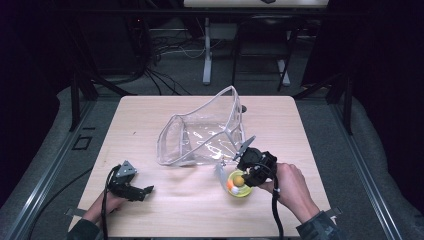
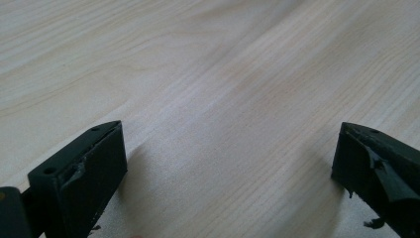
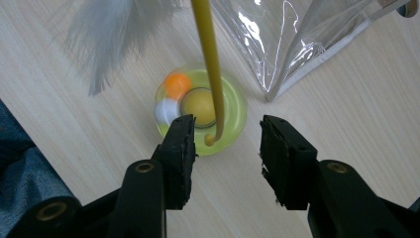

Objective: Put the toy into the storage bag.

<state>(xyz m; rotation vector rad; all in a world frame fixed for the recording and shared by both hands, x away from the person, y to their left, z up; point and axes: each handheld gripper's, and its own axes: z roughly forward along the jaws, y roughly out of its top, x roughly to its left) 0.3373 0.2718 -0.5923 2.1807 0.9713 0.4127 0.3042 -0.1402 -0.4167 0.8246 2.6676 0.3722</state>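
– What's laid out, biggest first?

– Pale wood-grain desk (image 1: 150, 120), then the clear, glossy pouch (image 1: 200, 135) standing open mid-desk, then the round yellow-green toy (image 3: 233, 106) just beside it, with a thin yellow stalk and a soft white feather (image 3: 106, 39).

– Your fingers?

– Right gripper (image 3: 225, 148) apart, just above the toy; I'd pinch the stalk low. Left gripper (image 1: 131, 187) apart, over bare desk.

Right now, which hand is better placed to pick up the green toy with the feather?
The right. Its open tongs hover right over the green toy, straddling the yellow stick beside the clear bag. The left tongs are open too, but over bare table, well away.
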